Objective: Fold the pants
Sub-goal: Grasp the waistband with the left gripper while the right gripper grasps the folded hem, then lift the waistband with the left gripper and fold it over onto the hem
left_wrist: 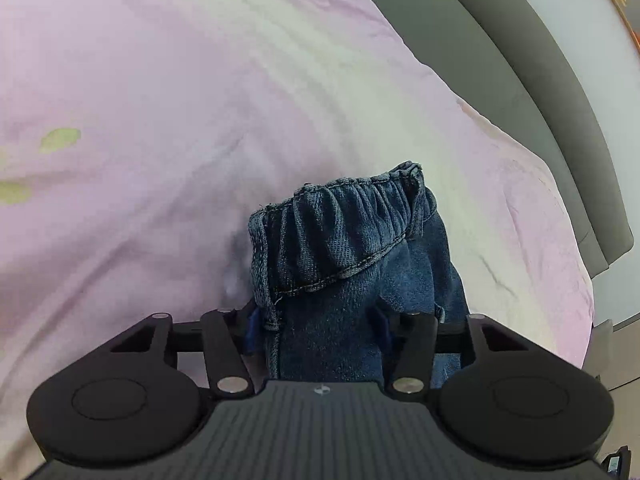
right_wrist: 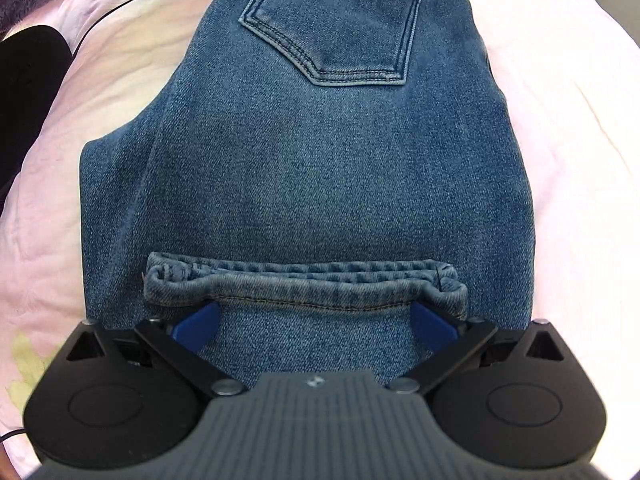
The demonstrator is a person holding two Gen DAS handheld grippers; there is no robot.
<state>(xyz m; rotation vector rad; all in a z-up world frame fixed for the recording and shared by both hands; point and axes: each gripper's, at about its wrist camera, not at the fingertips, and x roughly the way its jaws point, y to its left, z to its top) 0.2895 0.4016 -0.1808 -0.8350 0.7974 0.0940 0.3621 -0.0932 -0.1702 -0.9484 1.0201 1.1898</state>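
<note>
Blue denim pants (right_wrist: 304,168) lie on a pink bedsheet (right_wrist: 580,200), back pocket (right_wrist: 336,20) facing up at the far end. The leg hems (right_wrist: 304,284) are folded over onto the seat area, just beyond my right gripper (right_wrist: 316,324), whose blue pads (right_wrist: 196,324) stand wide apart over the denim. In the left wrist view, my left gripper (left_wrist: 316,328) is shut on the elastic waistband (left_wrist: 340,232) of the pants, bunched and lifted above the sheet (left_wrist: 160,100).
A grey padded headboard or bed frame (left_wrist: 520,60) runs along the right of the left wrist view. In the right wrist view a black cable (right_wrist: 116,8) and a dark object (right_wrist: 28,72) lie at the left on the sheet.
</note>
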